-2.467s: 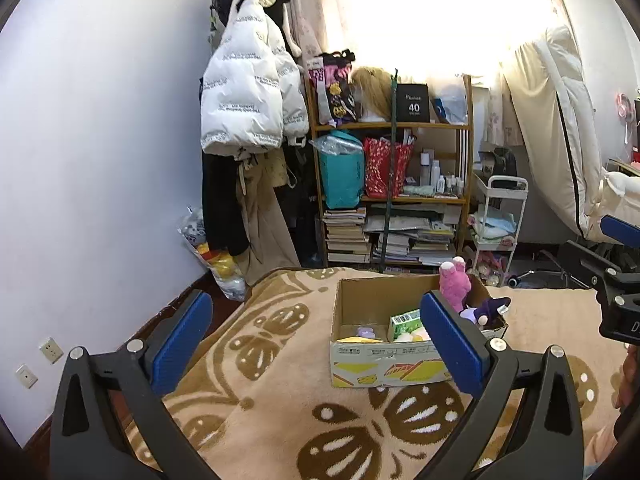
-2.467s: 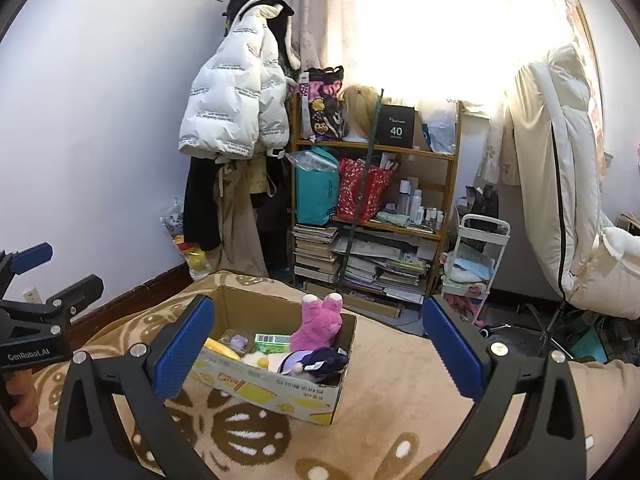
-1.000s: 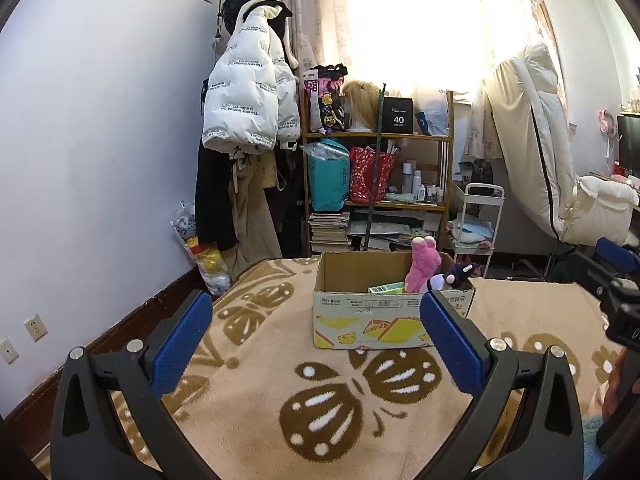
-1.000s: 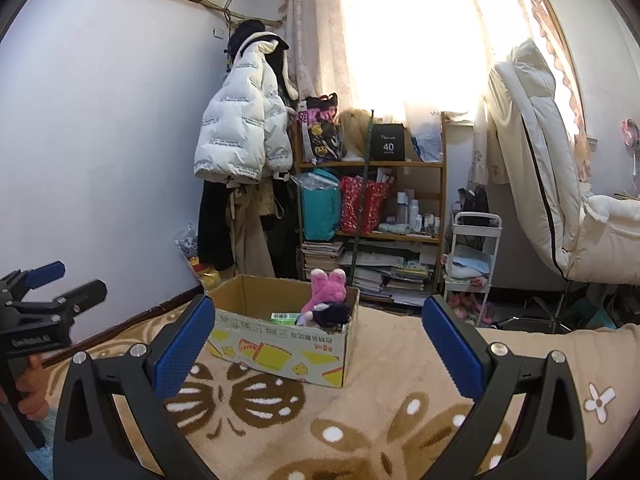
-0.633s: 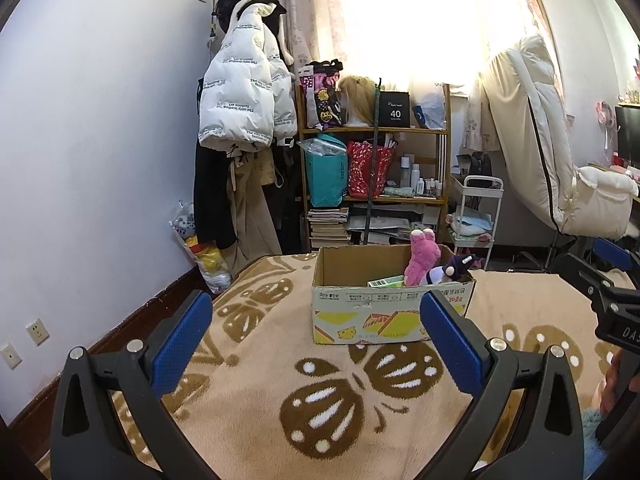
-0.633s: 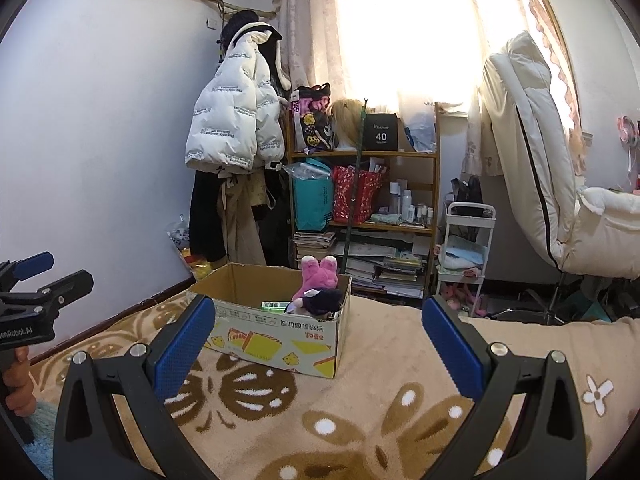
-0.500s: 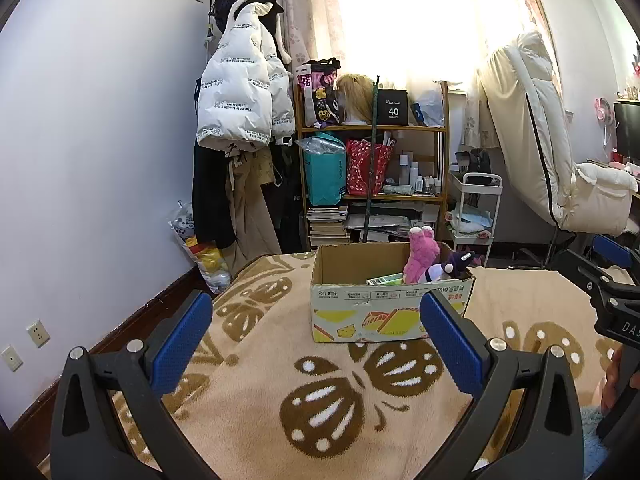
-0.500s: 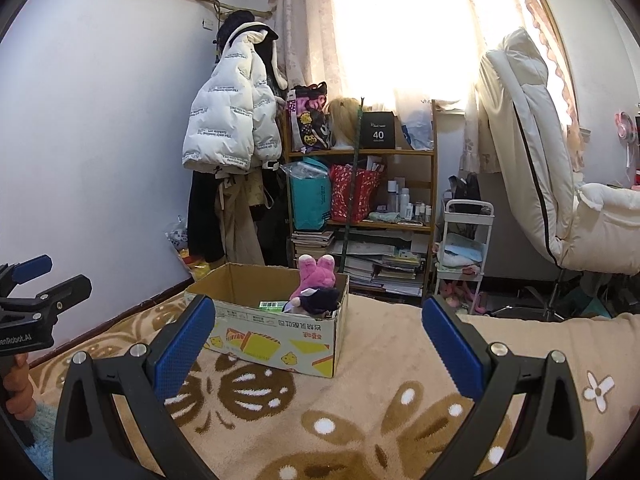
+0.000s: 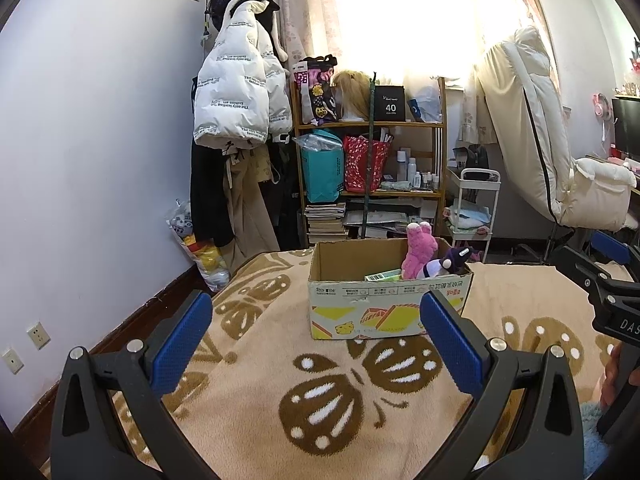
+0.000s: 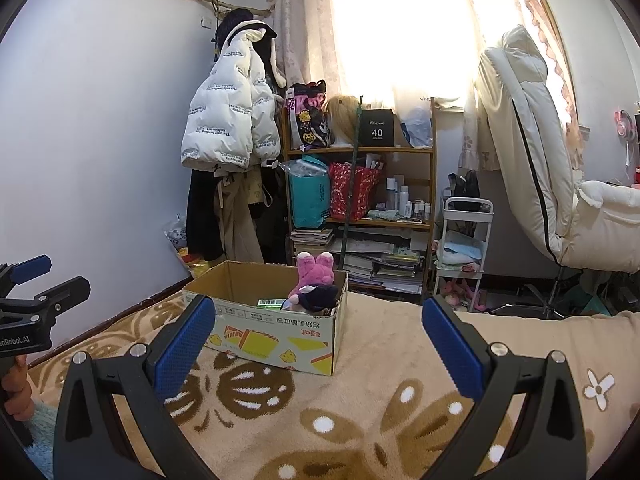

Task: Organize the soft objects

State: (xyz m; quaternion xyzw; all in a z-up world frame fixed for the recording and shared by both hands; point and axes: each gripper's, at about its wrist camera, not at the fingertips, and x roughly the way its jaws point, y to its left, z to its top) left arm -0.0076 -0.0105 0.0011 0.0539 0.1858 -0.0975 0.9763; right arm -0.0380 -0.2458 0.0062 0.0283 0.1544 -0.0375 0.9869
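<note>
Gripping: nothing.
Left gripper [image 9: 316, 338]: jaws wide apart, above blanket [image 9: 256, 384].
Right gripper [image 10: 318, 342]: jaws wide apart, empty.
Box [image 9: 384, 304]: holds pink plush [image 9: 418, 250].

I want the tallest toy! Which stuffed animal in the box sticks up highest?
The pink plush. Its ears poke well above the cardboard box rim, while the dark purple plush beside it sits lower.

A lived-in bedroom at home: a white puffer jacket [image 9: 236, 92] hung on the wall beside a wooden shelf [image 9: 370, 176] crammed with bags, bottles and stacked books. A curtained window [image 10: 400, 28] lit the room, a padded cream chair [image 10: 536, 168] stood to the right, and a beige patterned blanket [image 9: 260, 380] covered the bed.
</note>
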